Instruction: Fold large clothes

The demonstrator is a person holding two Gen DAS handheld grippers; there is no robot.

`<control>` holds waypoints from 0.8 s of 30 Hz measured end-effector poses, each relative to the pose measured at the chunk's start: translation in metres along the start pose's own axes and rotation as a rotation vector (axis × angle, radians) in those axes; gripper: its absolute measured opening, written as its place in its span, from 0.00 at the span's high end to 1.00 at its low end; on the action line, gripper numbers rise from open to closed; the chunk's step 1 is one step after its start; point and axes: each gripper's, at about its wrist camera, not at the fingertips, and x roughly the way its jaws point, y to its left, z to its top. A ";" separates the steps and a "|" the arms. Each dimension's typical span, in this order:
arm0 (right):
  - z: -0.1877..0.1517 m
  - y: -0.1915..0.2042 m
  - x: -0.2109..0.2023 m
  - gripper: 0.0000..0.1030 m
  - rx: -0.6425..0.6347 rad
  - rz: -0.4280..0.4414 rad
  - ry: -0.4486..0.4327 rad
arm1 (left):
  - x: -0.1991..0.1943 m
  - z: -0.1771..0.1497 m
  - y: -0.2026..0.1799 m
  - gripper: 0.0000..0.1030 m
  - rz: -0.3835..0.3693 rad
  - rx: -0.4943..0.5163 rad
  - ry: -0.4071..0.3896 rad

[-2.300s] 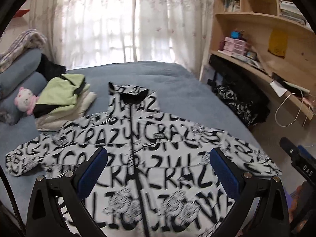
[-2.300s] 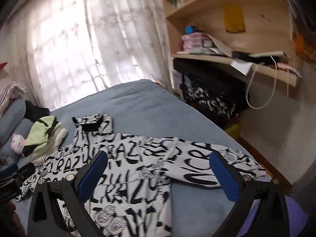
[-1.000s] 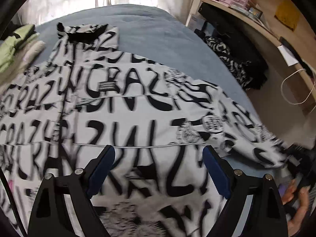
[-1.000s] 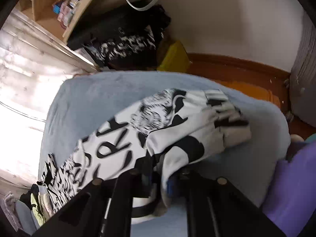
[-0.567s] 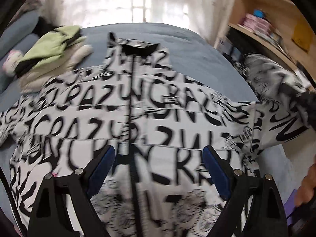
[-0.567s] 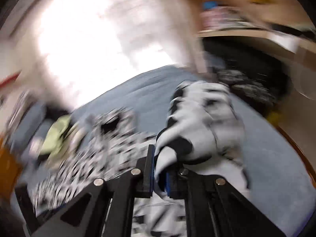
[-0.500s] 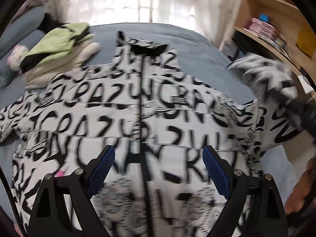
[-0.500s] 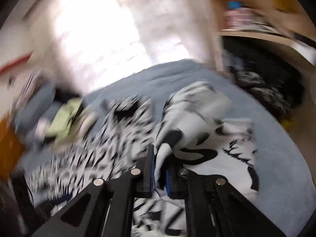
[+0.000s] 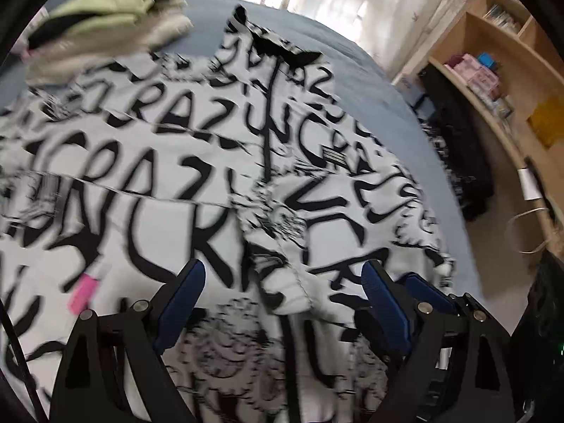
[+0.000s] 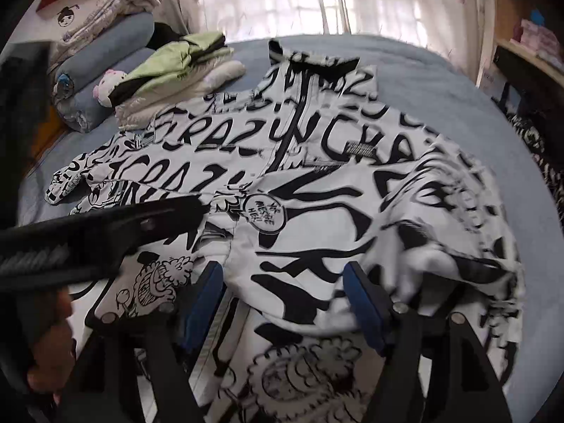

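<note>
The sleeve (image 10: pixel 352 218) now lies folded across the jacket (image 10: pixel 218 141); right claw (image 10: pixel 283 299) is opening, empty; left claw (image 9: pixel 282 303) spread.

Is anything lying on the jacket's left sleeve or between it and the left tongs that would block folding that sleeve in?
Nothing visible lies on the left sleeve. The stack of folded clothes sits beside the jacket near its shoulder, apparently not on the sleeve. The left tongs hover open over the jacket front.

Folded green clothes (image 10: pixel 176 67) near pink plush toy (image 10: pixel 107 83), rolled blue bedding (image 10: pixel 105 56); wooden shelves (image 9: pixel 493 70) beside bed.
</note>
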 end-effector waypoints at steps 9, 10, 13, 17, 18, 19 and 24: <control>0.011 -0.001 -0.030 0.31 0.040 -0.170 -0.028 | 0.029 0.001 0.003 0.13 0.019 0.010 0.054; 0.011 -0.002 -0.032 0.31 0.052 -0.180 -0.024 | 0.030 0.001 0.006 0.13 0.018 0.011 0.060; 0.011 -0.006 -0.035 0.31 0.095 -0.175 -0.023 | 0.041 0.003 0.006 0.13 0.020 0.016 0.085; 0.012 -0.014 -0.038 0.31 0.132 -0.176 -0.009 | 0.054 0.003 0.005 0.14 0.024 0.031 0.111; 0.012 -0.015 -0.038 0.31 0.135 -0.179 -0.011 | 0.056 0.003 0.004 0.14 0.026 0.038 0.115; 0.013 -0.016 -0.039 0.31 0.136 -0.188 -0.012 | 0.058 0.003 0.002 0.15 0.031 0.045 0.114; 0.013 -0.019 -0.043 0.31 0.139 -0.213 -0.023 | 0.067 0.002 -0.006 0.38 0.066 0.089 0.120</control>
